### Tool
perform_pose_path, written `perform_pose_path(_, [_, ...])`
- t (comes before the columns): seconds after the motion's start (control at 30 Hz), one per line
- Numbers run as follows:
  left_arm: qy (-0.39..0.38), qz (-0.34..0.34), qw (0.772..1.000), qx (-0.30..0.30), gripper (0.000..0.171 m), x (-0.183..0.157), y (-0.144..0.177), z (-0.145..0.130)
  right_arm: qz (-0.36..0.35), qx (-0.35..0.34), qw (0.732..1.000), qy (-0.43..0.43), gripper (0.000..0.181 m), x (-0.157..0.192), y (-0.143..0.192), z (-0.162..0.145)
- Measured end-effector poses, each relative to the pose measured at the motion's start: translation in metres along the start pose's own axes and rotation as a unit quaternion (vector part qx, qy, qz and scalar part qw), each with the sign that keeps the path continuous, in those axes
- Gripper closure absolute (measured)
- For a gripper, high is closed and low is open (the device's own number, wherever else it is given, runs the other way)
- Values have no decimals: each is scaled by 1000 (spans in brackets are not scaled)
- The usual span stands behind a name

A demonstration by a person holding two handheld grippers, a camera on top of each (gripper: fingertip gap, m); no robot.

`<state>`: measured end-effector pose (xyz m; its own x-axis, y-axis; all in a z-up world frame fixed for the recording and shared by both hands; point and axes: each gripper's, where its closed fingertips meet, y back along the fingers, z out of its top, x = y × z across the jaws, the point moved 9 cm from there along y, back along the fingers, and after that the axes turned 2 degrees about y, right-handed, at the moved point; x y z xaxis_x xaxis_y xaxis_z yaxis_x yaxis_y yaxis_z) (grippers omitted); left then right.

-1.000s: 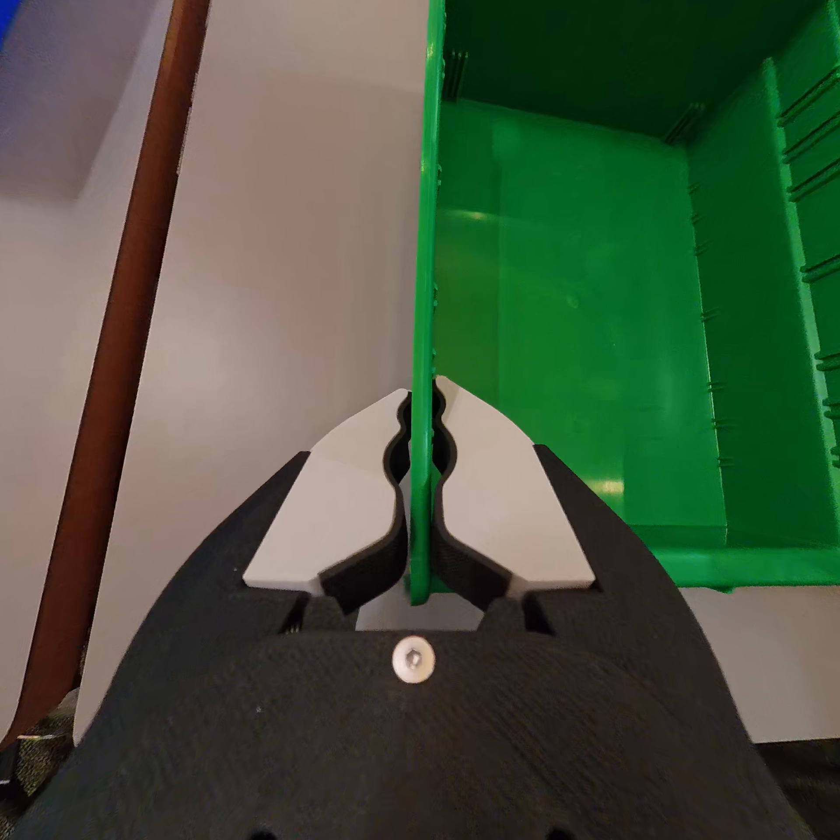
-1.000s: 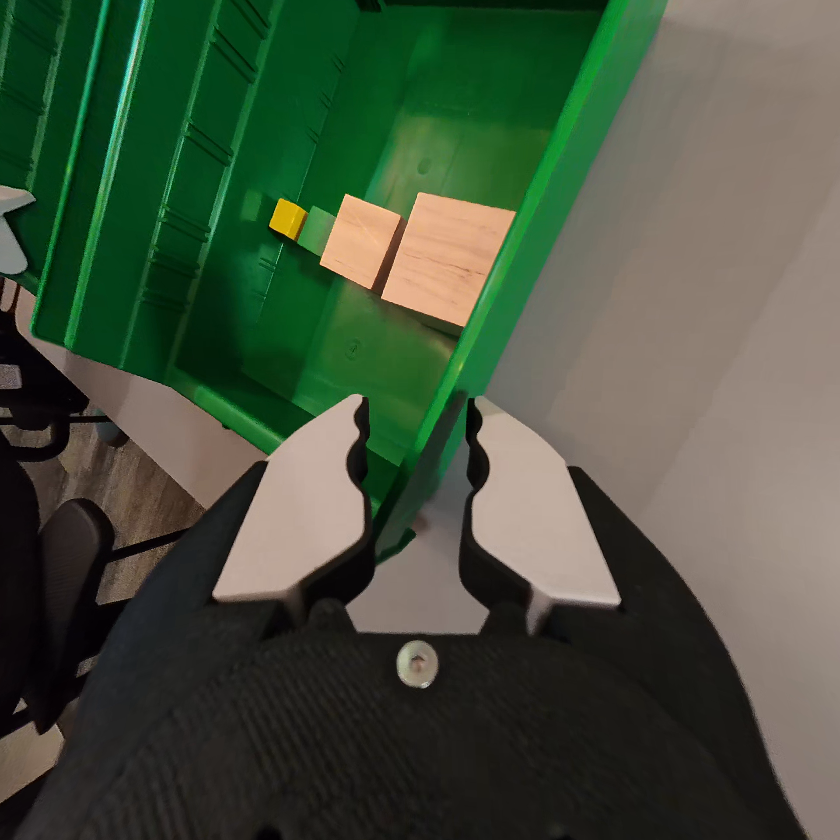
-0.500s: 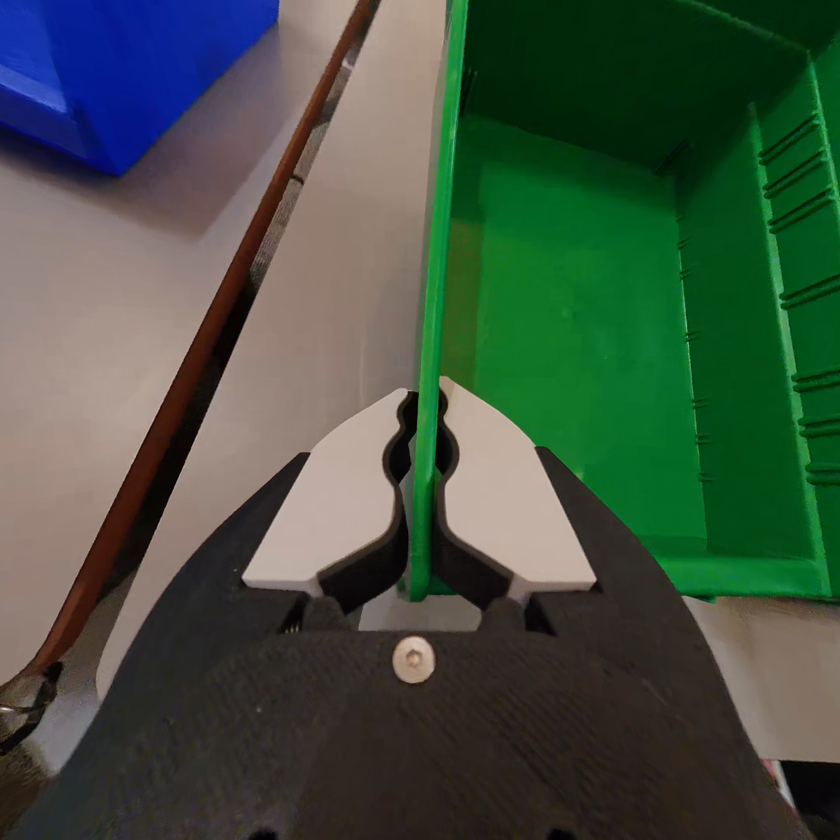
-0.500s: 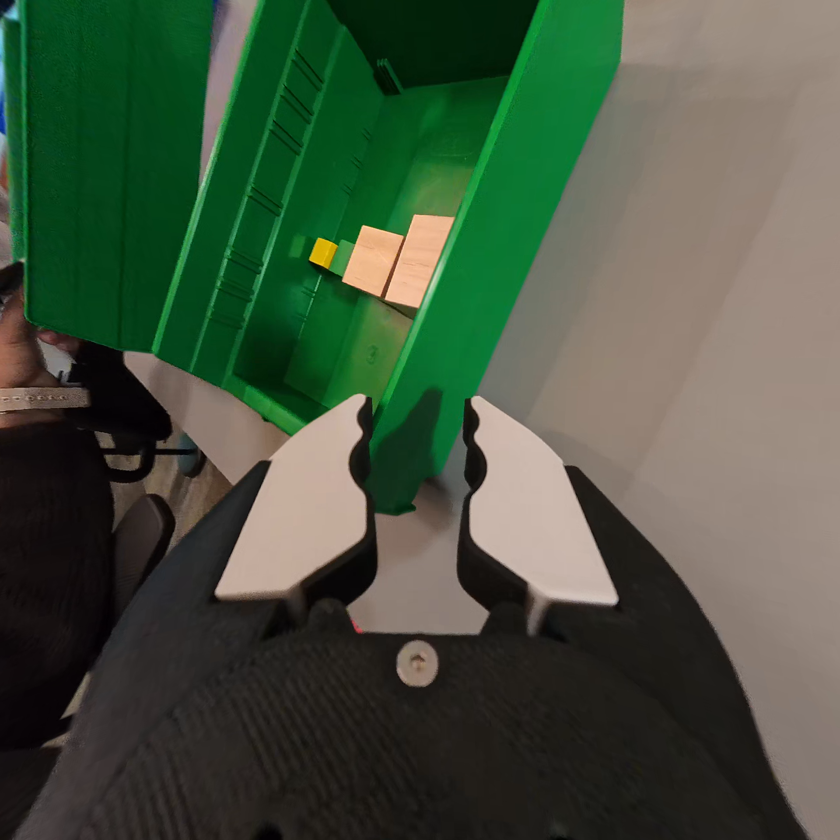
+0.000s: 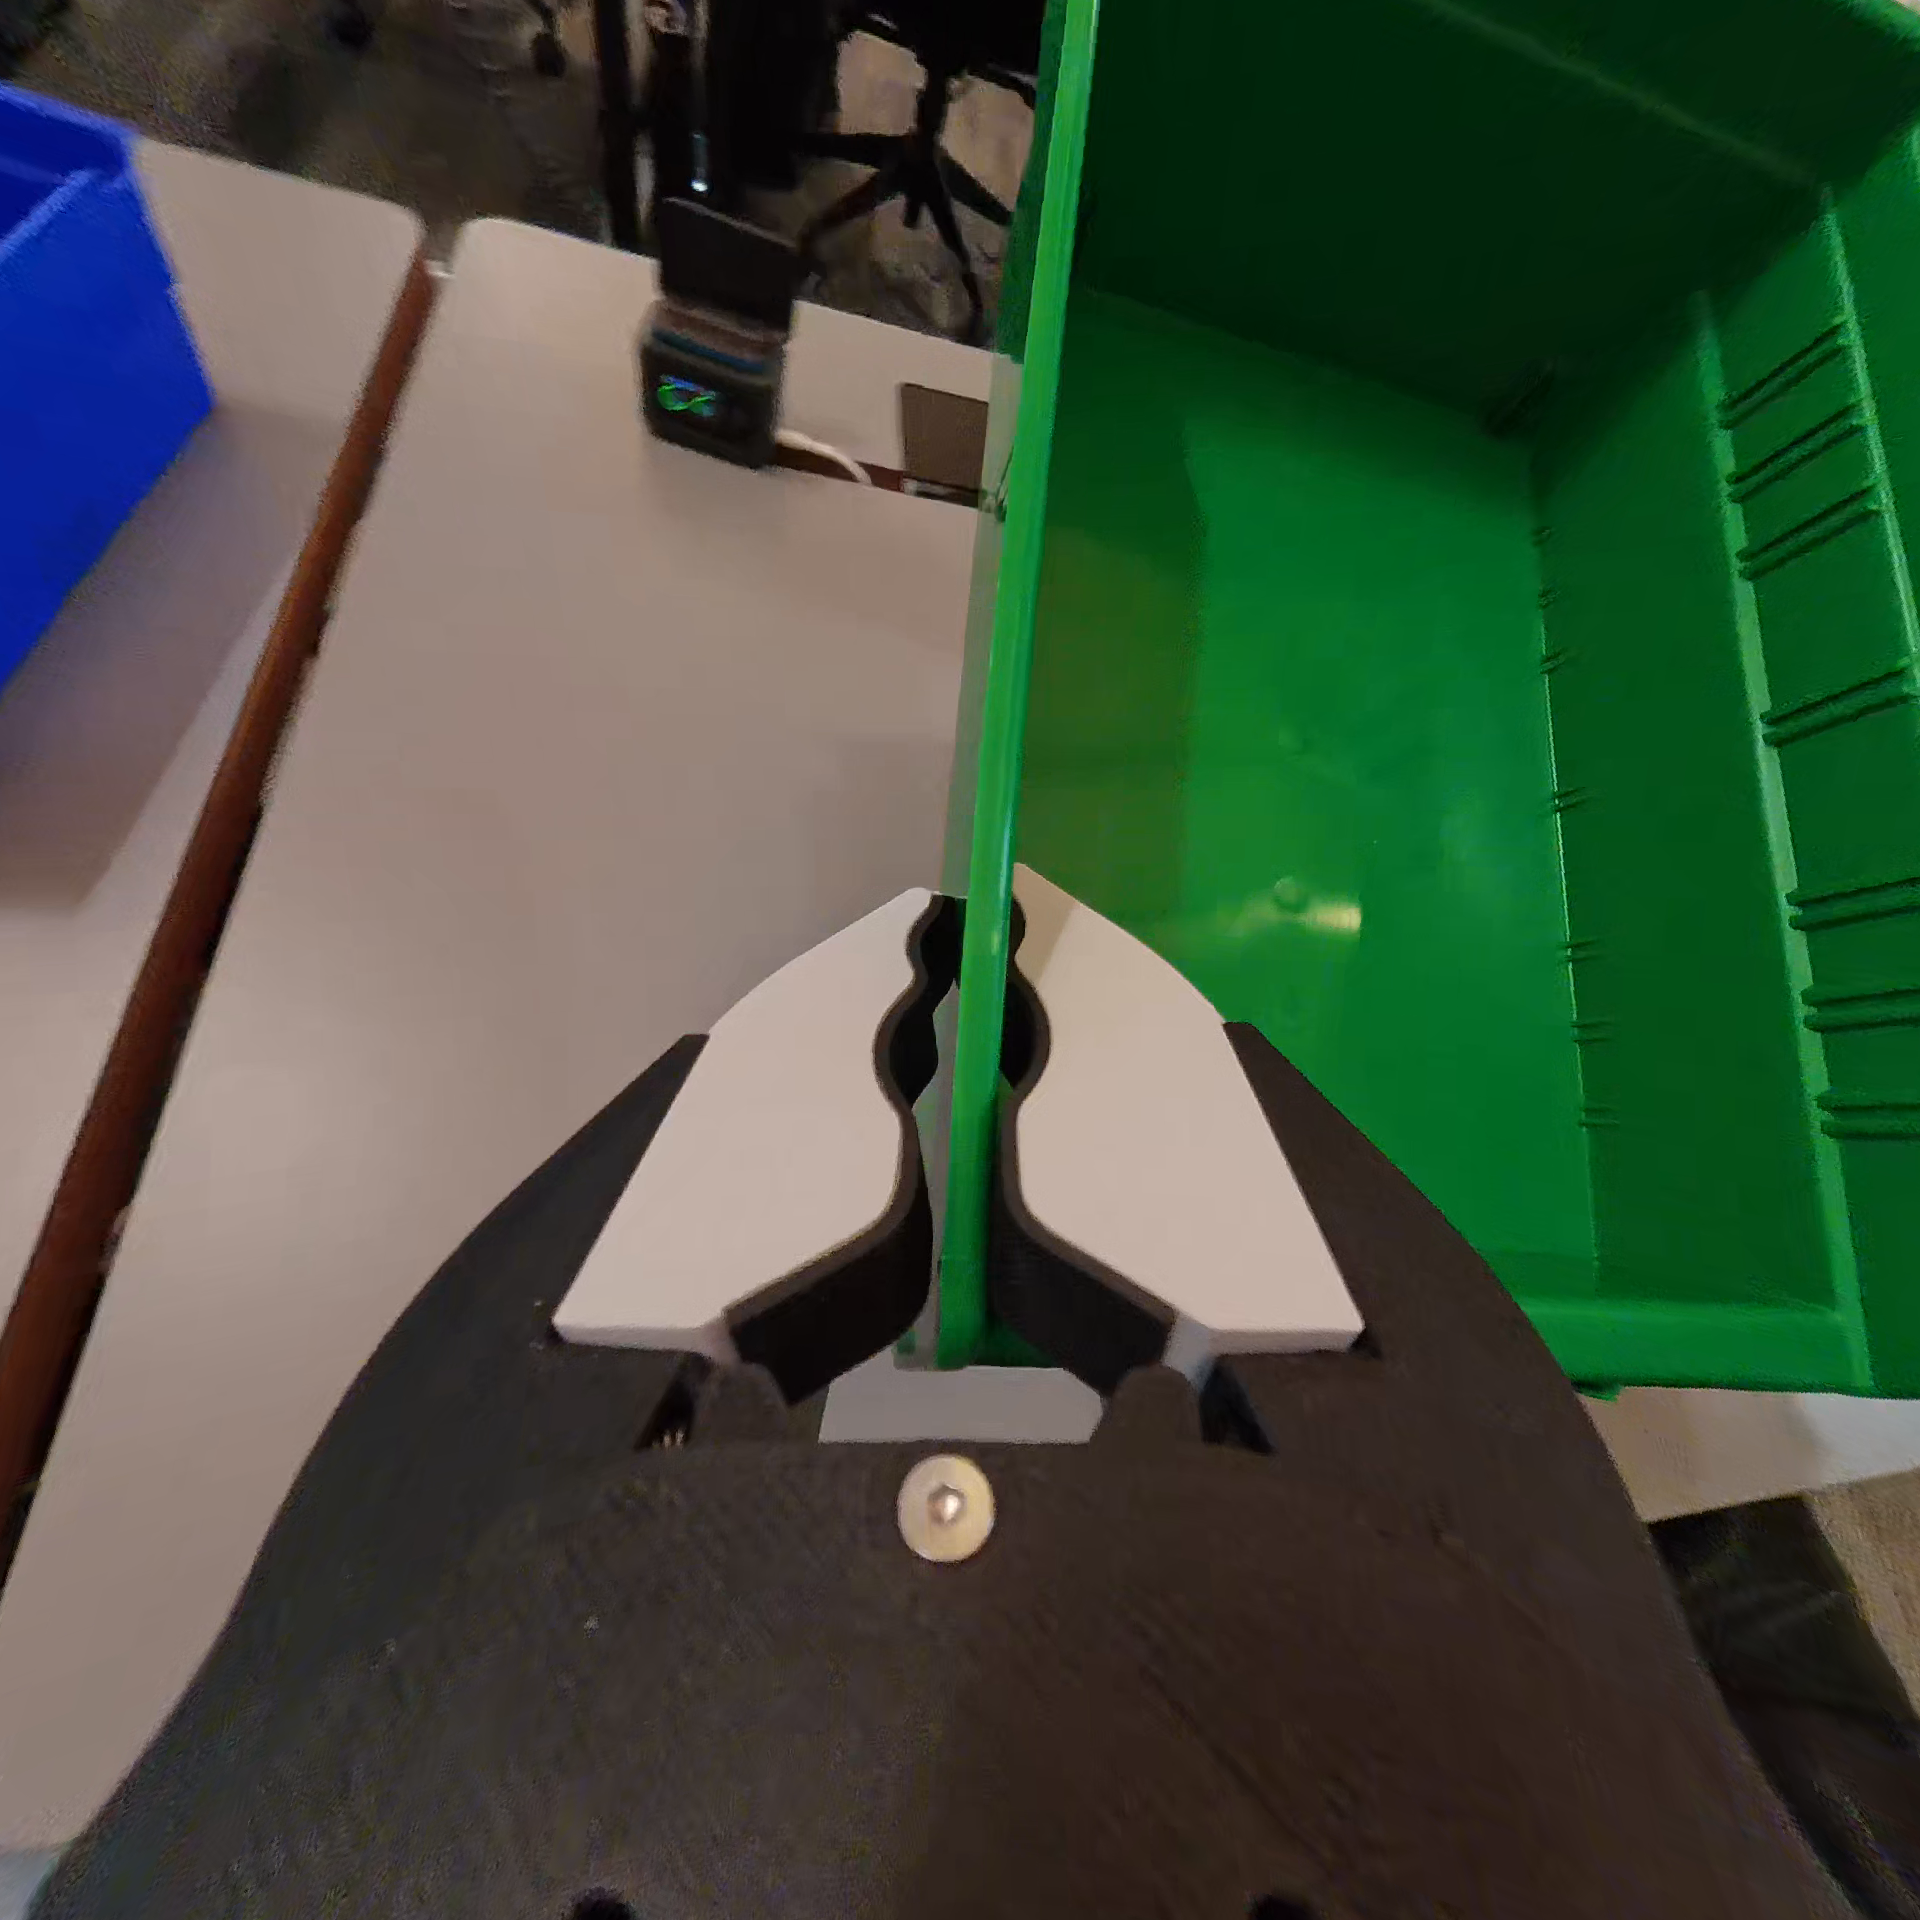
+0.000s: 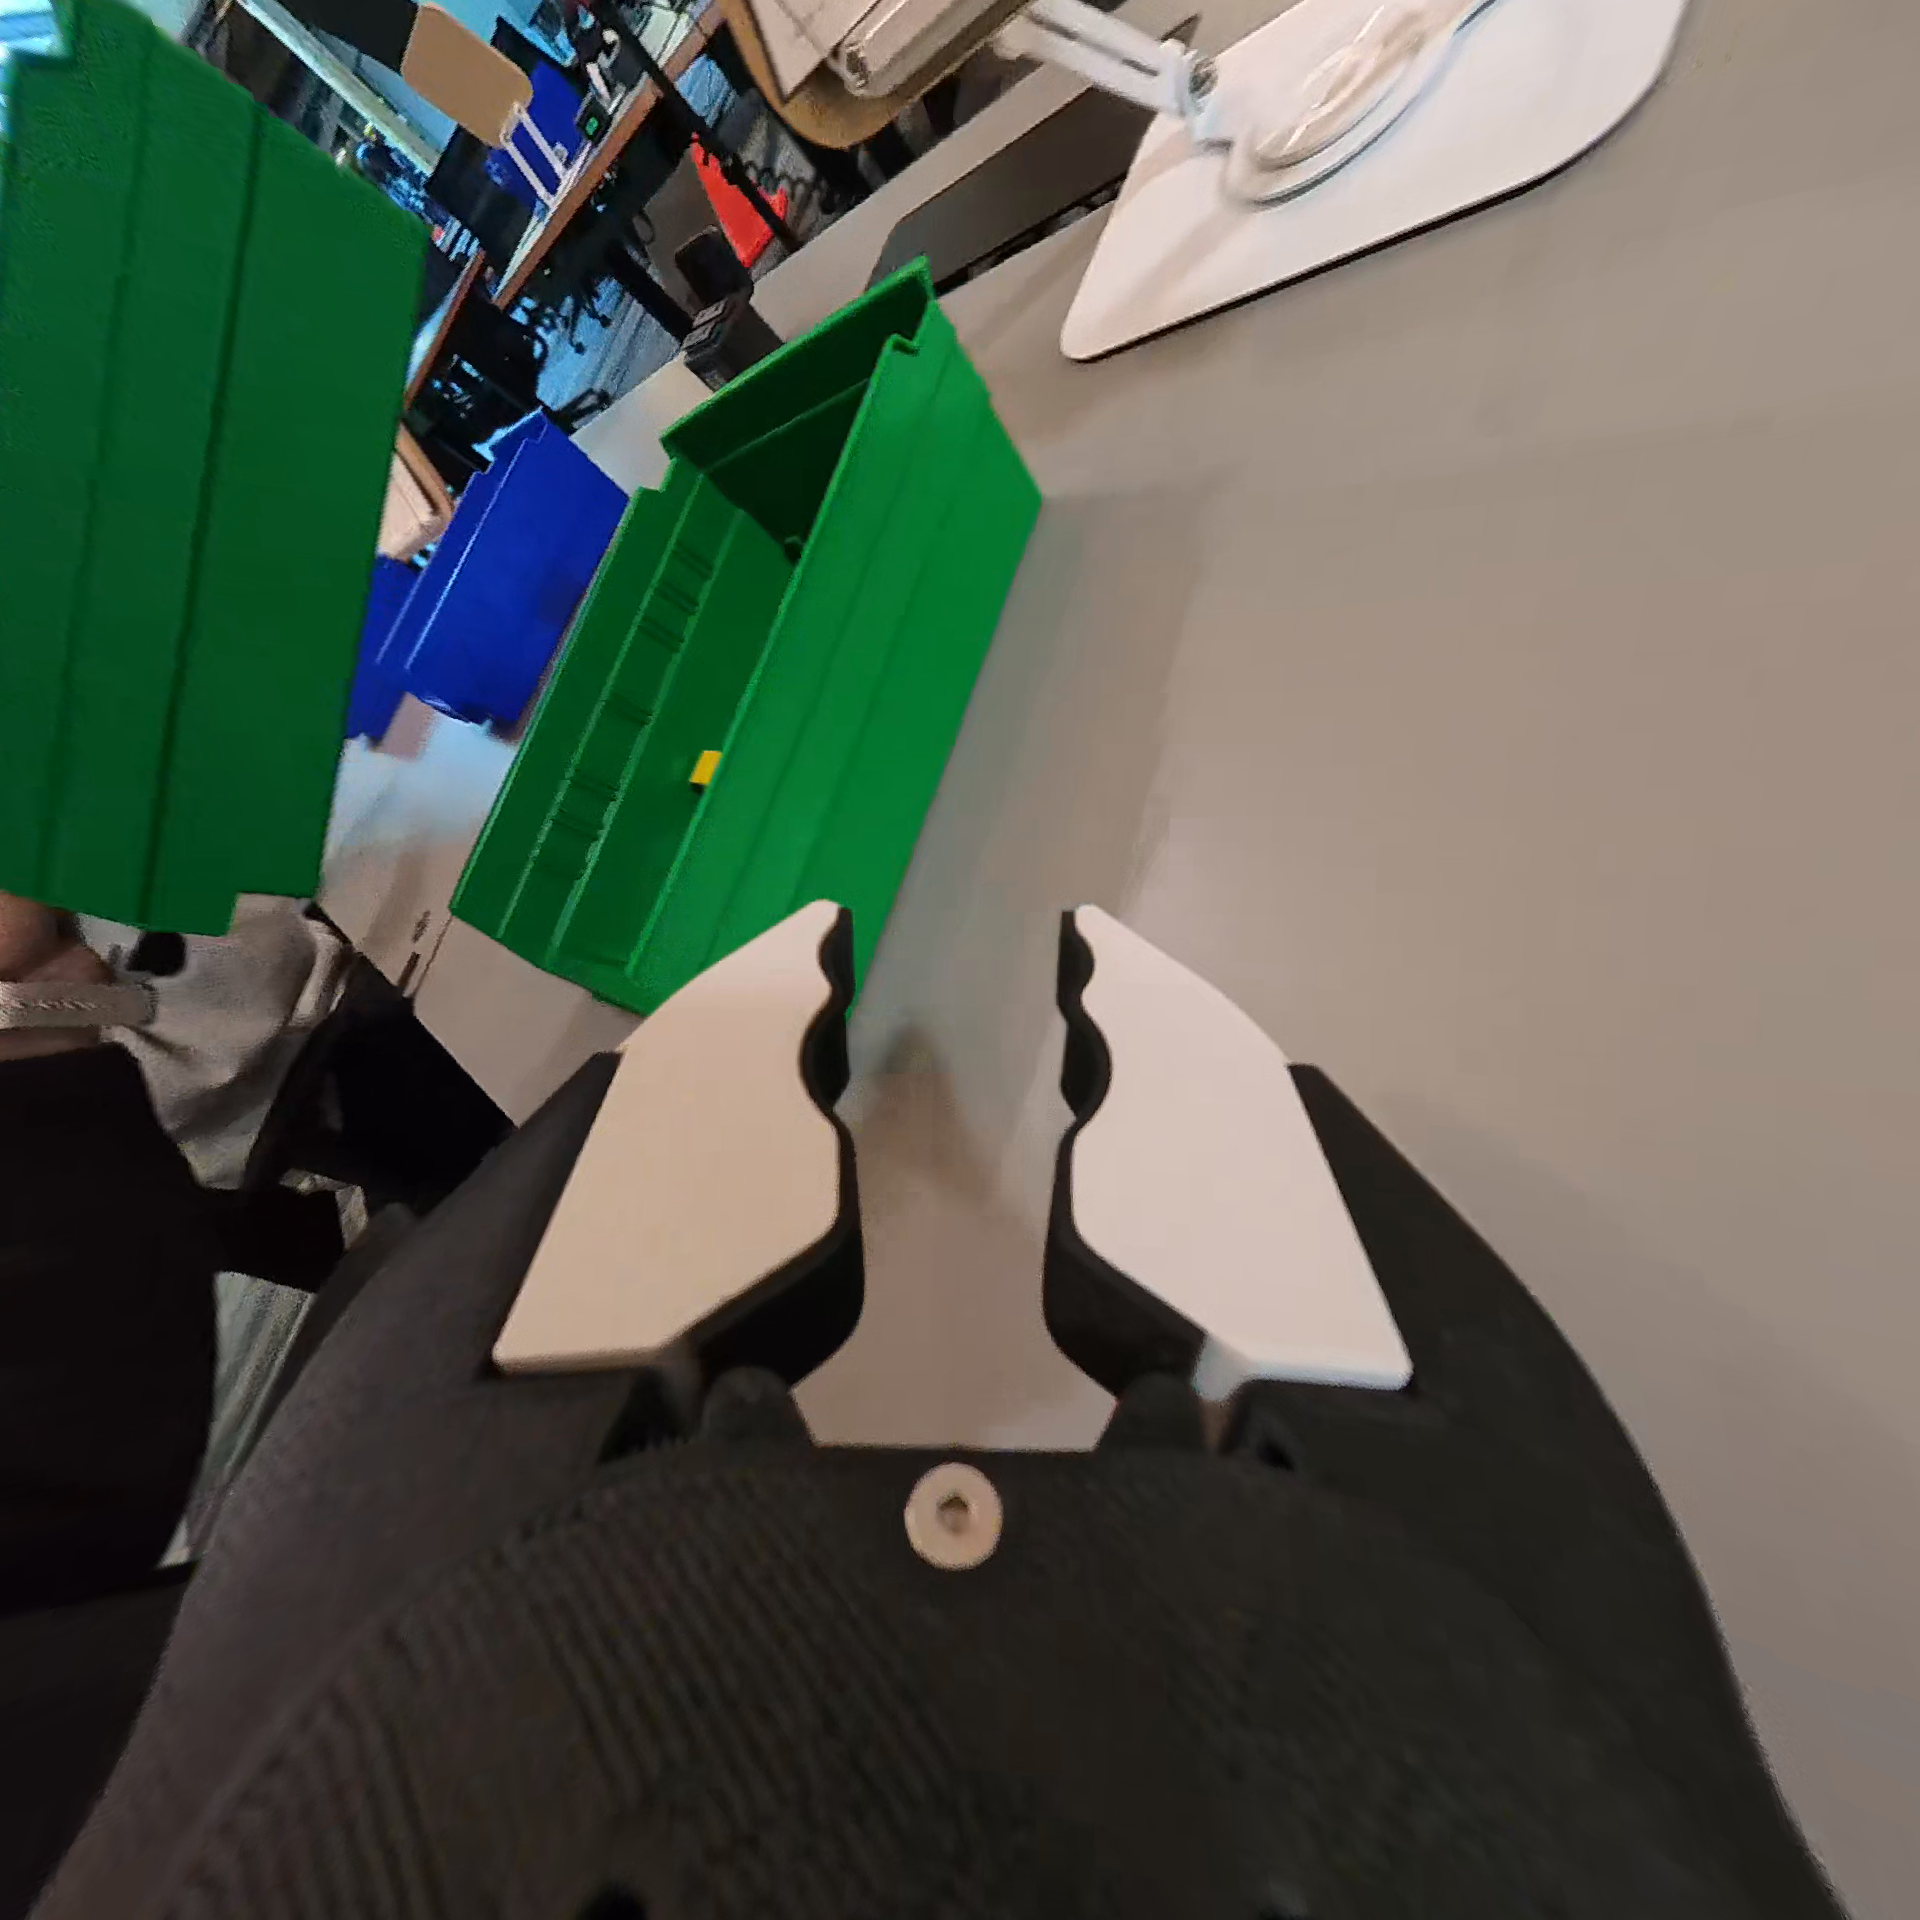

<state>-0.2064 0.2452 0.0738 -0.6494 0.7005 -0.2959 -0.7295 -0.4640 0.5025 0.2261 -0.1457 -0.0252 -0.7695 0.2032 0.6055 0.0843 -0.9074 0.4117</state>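
The empty green bin [image 5: 1351, 727] fills the right half of the left wrist view, lifted off the counter [image 5: 571, 727], its side wall running up the middle of the frame. The left hand-held gripper [image 5: 977, 914] is clenched on that wall, one finger inside the bin and one outside. In the right wrist view this bin appears as a green underside at the upper left, while a second green bin [image 6: 883, 623] sits on the counter at centre with a small yellow block [image 6: 707, 767] showing inside. The right hand-held gripper [image 6: 951, 935] is released and holds nothing, just beside that second bin's near corner. Blue bins [image 6: 499, 603] stand behind it, and a white pad [image 6: 1351, 177] lies at the upper right.
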Motion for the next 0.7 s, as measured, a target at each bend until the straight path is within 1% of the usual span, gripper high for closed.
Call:
perform_pose_path(0.07, [-23, -16, 1000, 14, 162, -30, -12, 9, -5, -11, 1000, -2, 143, -11, 15, -8])
perform_pose_path(0.2, [-55, -48, 996, 41, 162, -94, -44, 21, 7, -38, 998, -47, 146, -29, 43, -33])
perform_pose_path(0.3, [-78, -79, 992, 61, 162, -150, -70, 23, 0, -57, 997, -57, 145, -44, 66, -54])
perform_pose_path(0.37, [-96, -103, 987, 71, 162, -191, -88, 19, 4, -76, 995, -69, 144, -54, 86, -59])
perform_pose_path(0.43, [-107, -132, 981, 89, 162, -232, -107, 12, 13, -124, 988, -95, 144, -66, 112, -56])
perform_pose_path(0.53, [-123, -168, 970, 121, 162, -293, -135, -7, 6, -197, 974, -110, 143, -83, 155, -56])
perform_pose_path(0.7, [-161, -201, 947, 191, 162, -387, -182, -60, -23, -279, 952, -123, 142, -107, 214, -77])
